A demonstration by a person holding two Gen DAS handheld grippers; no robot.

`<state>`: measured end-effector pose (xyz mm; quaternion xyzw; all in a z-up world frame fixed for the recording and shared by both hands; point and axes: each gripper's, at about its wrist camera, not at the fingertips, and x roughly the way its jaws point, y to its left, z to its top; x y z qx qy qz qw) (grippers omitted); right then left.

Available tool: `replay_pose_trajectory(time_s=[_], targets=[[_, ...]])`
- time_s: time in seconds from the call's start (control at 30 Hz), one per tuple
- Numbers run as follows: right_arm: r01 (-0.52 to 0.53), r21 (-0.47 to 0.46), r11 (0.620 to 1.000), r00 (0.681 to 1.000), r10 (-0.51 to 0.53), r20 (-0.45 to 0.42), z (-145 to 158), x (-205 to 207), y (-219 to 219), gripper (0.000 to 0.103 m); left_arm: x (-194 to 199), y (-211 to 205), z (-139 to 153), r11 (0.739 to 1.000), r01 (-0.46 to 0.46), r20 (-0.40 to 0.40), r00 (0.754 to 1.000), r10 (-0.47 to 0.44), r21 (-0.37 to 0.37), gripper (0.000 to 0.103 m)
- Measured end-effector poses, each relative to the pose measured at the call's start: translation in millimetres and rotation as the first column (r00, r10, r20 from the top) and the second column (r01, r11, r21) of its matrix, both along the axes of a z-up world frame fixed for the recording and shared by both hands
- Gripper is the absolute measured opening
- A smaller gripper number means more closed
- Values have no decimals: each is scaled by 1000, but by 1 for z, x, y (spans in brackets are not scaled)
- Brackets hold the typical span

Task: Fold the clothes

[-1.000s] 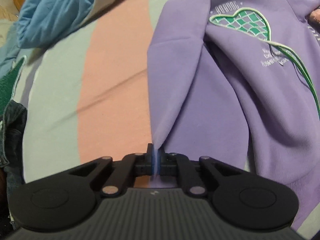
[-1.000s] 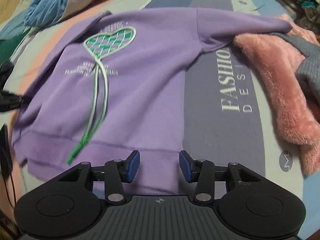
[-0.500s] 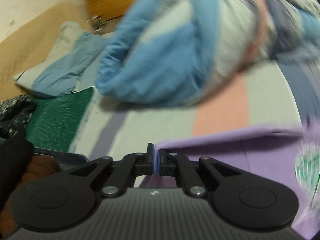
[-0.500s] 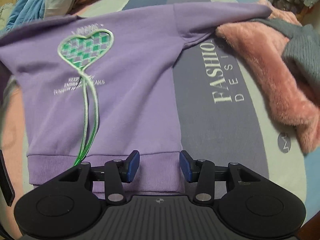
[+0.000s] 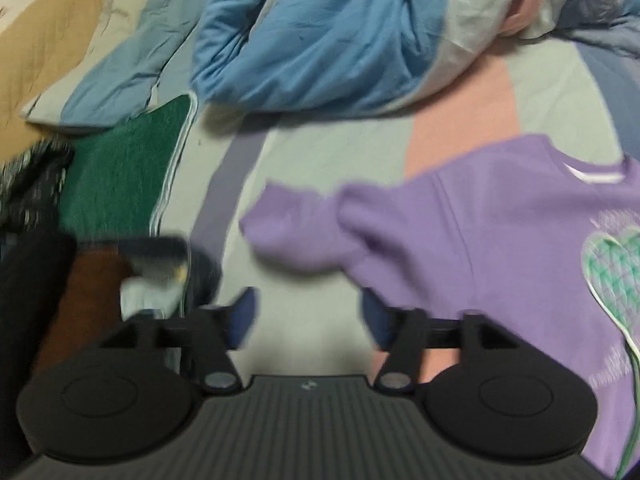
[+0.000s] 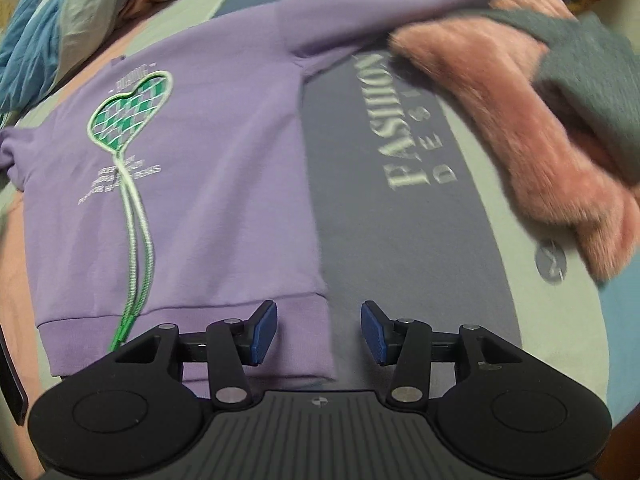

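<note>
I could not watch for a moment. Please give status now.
Left gripper open, empty. Right gripper open, over hem corner. Purple sweatshirt flat, unfolded. Pink fluffy garment lies on one sleeve.

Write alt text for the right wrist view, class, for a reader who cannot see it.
A purple sweatshirt with a green heart design lies spread flat, front up, on a striped bedspread printed with "FASHION". The open right tool sits at the sweatshirt's hem corner, holding nothing. A fluffy pink garment and a grey knit lie to the right, over the far sleeve's end.
</note>
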<state>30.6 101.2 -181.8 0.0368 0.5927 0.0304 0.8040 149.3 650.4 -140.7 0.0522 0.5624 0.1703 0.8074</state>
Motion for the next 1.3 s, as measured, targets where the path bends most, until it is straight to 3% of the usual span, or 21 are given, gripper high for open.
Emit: replay_pose_trajectory(time_s=[0.17, 0.27, 0.33, 0.37, 0.4, 0.5, 0.57, 0.63, 0.73, 0.9, 0.93, 1.0, 1.03, 1.07, 1.1, 1.17, 1.23, 1.3], targets=[[43, 109, 993, 995, -33, -90, -25, -5, -17, 48, -104, -56, -19, 993, 79, -58, 995, -84, -85, 86], [70, 192, 979, 990, -44, -137, -45, -5, -21, 46, -147, -101, -42, 977, 108, -96, 987, -127, -183, 86], [92, 264, 960, 989, -57, -137, -54, -7, -21, 28, -164, -126, -56, 966, 94, -124, 984, -127, -240, 86], [103, 284, 953, 987, -63, -148, -55, -6, -21, 14, -172, -139, -63, 959, 87, -138, 982, -128, -268, 86], [114, 303, 946, 985, -68, -159, -56, -5, -21, 13, -180, -150, -66, 952, 78, -137, 983, -123, -297, 86], [121, 389, 913, 985, -63, -160, -38, -2, -22, 12, -209, -181, -64, 916, 64, -91, 990, -109, -396, 86], [153, 466, 871, 982, -82, -170, -17, 0, -23, 12, -230, -207, -59, 879, 116, -33, 989, -148, -462, 86], [162, 538, 827, 983, -85, -166, 6, 3, -22, 12, -249, -239, -55, 855, 206, 24, 975, -222, -475, 86], [138, 632, 762, 989, -68, -133, 42, 10, -16, 11, -256, -277, -57, 829, 247, 93, 968, -232, -501, 91], [33, 689, 724, 999, -17, -30, 89, 29, -2, 11, -261, -339, -62, 787, 293, 203, 955, -215, -543, 95], [17, 687, 727, 1000, -7, -18, 93, 31, -3, 11, -257, -348, -62, 793, 304, 230, 950, -211, -528, 95], [-12, 682, 731, 1000, 11, 6, 102, 36, -6, 11, -242, -351, -63, 835, 260, 266, 953, -142, -486, 95], [-15, 677, 736, 1000, 11, 9, 105, 37, -10, 11, -237, -344, -64, 842, 200, 275, 959, -64, -501, 95], [-14, 671, 741, 1000, 8, 11, 106, 38, -12, 11, -234, -332, -64, 833, 120, 275, 961, 40, -540, 95], [-10, 670, 742, 1000, 3, 12, 107, 37, -15, 11, -231, -319, -65, 814, 40, 270, 952, 145, -579, 95], [8, 679, 734, 1000, -13, 3, 104, 38, -28, 11, -237, -296, -64, 749, -48, 273, 914, 299, -660, 95], [24, 693, 721, 999, -40, 6, 100, 38, -34, 11, -250, -273, -65, 722, -122, 267, 877, 399, -681, 95], [47, 711, 702, 997, -75, 8, 99, 39, -41, 11, -264, -239, -71, 670, -232, 222, 825, 519, -706, 95]])
